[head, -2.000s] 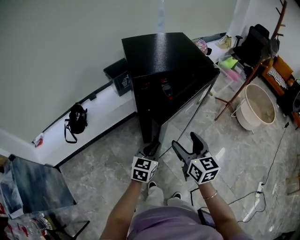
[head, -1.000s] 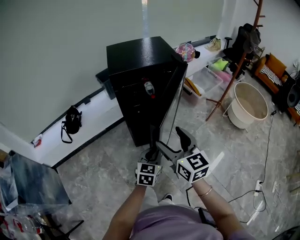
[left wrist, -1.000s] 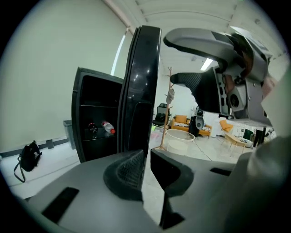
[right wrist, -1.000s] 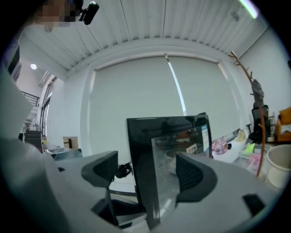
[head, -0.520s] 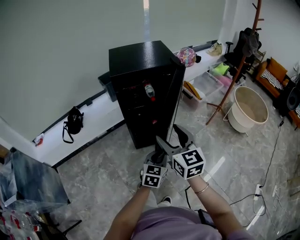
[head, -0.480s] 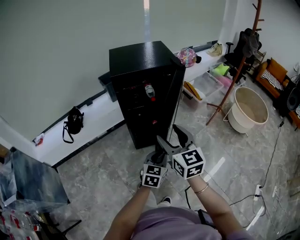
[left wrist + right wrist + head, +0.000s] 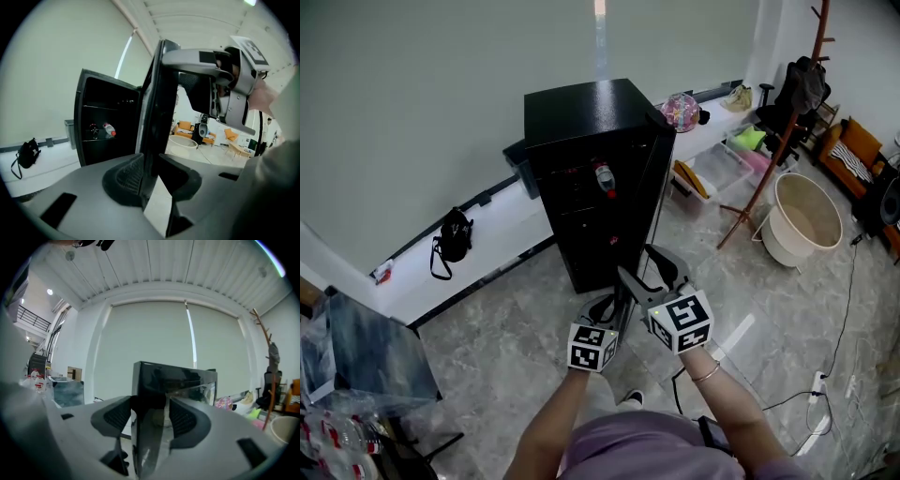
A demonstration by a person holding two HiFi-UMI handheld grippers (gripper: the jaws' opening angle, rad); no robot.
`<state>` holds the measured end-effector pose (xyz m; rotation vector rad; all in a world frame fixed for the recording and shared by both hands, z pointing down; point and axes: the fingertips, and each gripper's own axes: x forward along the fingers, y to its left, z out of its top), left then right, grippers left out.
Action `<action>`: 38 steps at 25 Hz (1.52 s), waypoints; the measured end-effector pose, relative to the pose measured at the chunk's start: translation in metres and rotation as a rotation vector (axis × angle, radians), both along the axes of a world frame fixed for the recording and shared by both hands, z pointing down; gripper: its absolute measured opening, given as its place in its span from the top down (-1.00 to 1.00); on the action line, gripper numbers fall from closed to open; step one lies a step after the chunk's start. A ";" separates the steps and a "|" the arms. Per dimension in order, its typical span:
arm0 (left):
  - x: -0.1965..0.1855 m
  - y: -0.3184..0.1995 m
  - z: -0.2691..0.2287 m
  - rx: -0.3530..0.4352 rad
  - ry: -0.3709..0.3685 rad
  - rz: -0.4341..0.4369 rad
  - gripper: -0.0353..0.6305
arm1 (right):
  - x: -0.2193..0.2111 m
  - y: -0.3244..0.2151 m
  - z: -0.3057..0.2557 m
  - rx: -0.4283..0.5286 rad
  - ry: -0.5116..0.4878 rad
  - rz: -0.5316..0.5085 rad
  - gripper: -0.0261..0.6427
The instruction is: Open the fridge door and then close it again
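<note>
boxy glossy black fridge, its thin door ajar, seemingly glass-fronted.

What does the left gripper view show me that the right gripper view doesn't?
Left gripper view only: the fridge's open inside with a bottle, and the right gripper higher on the fridge door. Right gripper view only: the coat rack. Both: the door's edge between that gripper's own jaws, the left gripper opening, the right closing.

Grey marbled floor fills the lower frame; on it stand the black fridge, upper centre, and a beige tub, right.
</note>
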<state>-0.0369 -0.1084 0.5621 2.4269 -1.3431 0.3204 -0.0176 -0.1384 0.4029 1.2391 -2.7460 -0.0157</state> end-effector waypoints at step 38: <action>0.167 0.002 -0.008 0.018 0.035 0.377 0.61 | 0.145 0.022 0.004 0.015 -0.042 0.191 -0.05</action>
